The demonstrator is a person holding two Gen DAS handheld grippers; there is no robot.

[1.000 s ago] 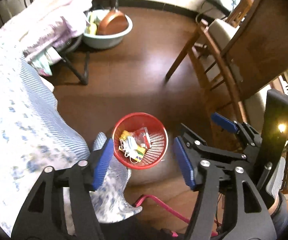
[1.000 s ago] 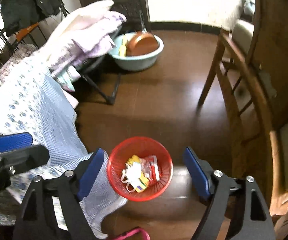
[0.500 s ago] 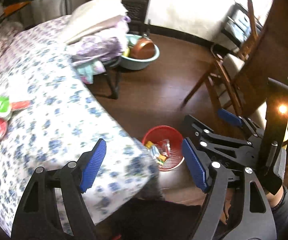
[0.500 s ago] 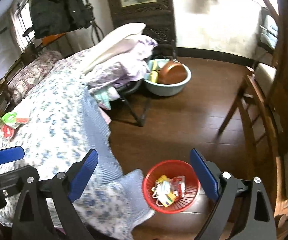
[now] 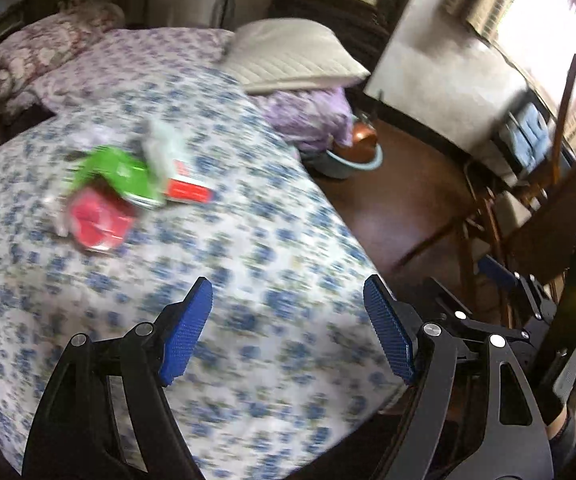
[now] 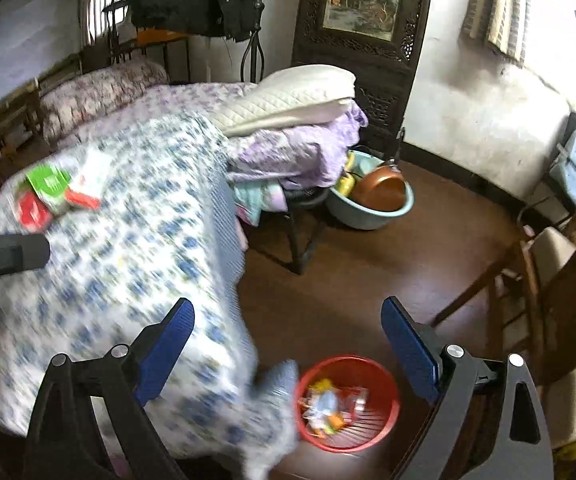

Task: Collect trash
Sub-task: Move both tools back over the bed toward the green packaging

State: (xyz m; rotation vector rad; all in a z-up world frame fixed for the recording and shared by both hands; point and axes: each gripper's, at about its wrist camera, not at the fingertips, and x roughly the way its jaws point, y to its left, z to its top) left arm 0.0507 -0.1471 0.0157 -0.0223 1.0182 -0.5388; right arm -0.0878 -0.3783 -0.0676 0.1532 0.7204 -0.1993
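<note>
A wide bed under a blue-flowered white quilt [image 5: 215, 264] is carrying blurred green, red and white wrappers [image 5: 127, 184] at its far left. A red mesh plastic basket [image 6: 348, 404], holding trash, is sitting on the floor near right of the bed. The left gripper [image 5: 288, 328] and right gripper [image 6: 288, 352] are hanging with fingers spread wide and empty; the right's have just been opening.

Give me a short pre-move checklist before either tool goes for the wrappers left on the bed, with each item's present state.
1. Left tool empty, jaws apart: ok.
2. Right tool empty, jaws apart and just opened wider: ok.
3. Trash on the bedspread located: ok; a green packet, a red packet and a white and red wrapper lie bunched together.
4. Each piece sharp enough to pick a grasp point: not ok, both views are blurred.
5. Whether the pieces overlap or only touch: cannot tell.
6. Red basket on the floor by the bed corner, upright with room left: ok.
</note>
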